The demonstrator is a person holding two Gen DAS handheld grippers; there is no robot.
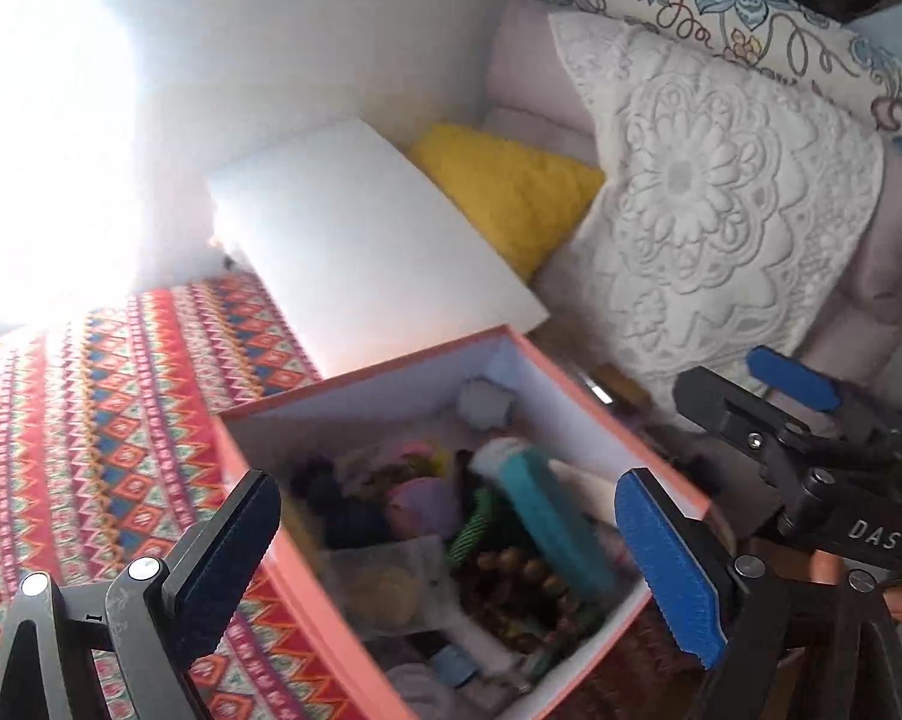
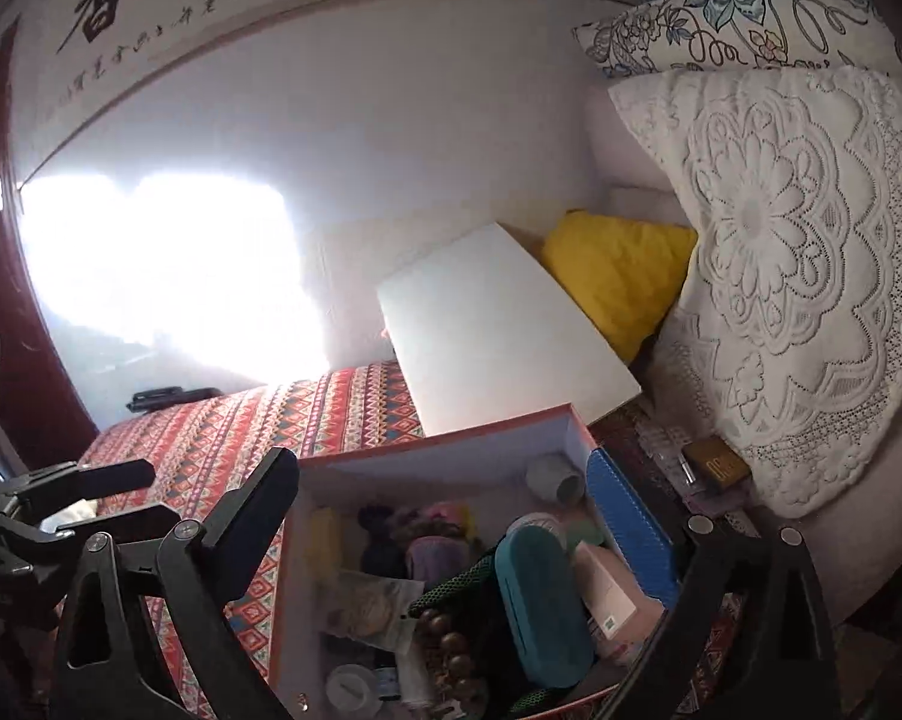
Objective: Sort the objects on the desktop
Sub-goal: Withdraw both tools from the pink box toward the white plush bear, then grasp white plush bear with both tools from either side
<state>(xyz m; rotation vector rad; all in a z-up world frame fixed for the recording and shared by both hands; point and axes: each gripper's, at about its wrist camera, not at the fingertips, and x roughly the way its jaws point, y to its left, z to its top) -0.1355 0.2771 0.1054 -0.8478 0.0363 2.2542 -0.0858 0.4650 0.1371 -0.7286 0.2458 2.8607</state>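
Both claws spread wide, nothing between them: left gripper (image 1: 451,540) and right gripper (image 2: 457,534) hover over pink box (image 1: 625,414) on patterned cloth (image 1: 91,396). Teal case (image 2: 541,606) lies inside (among beads, small clutter).

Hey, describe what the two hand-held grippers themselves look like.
Both are black metal frames with silver pivot screws. The left hand-held gripper has one black ribbed pad and one blue pad. The right hand-held gripper also carries a blue pad and white DAS lettering.
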